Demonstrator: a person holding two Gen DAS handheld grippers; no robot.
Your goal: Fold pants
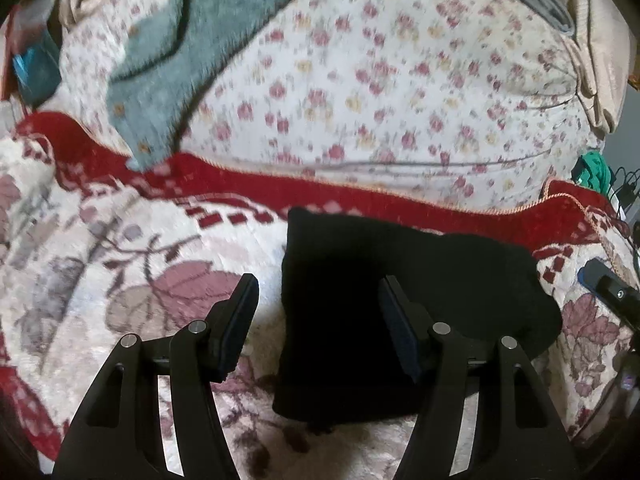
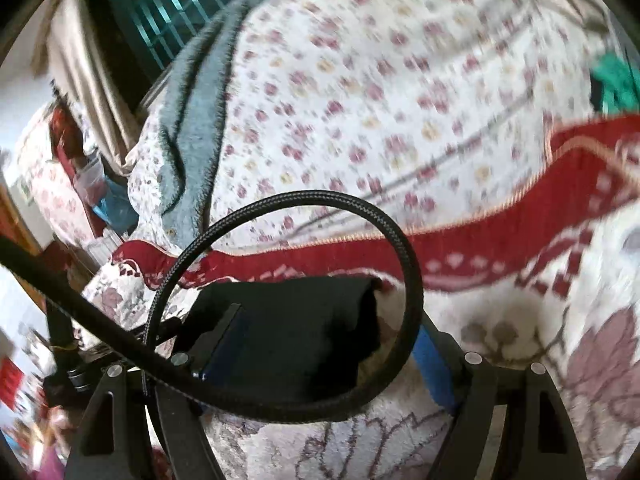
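Black pants (image 1: pixel 400 280) lie folded into a compact block on the blanket (image 1: pixel 120 260), both hand-held grippers released.

**Count of things on the bed**

One pair of black pants (image 1: pixel 404 292) lies folded into a single bundle. One blanket (image 1: pixel 100 240) with a red border and leaf pattern is under it. One flowered quilt (image 1: pixel 400 92) lies beyond that. One grey-green fleece garment (image 1: pixel 168 52) rests on the quilt. Two tongs are in view: the left tongs (image 1: pixel 320 288) and the right tongs (image 2: pixel 332 320), each with two fingers. One braided black cable (image 2: pixel 412 280) loops across the right wrist view. One green object (image 1: pixel 596 172) sits at the bed's edge, too blurred to name.
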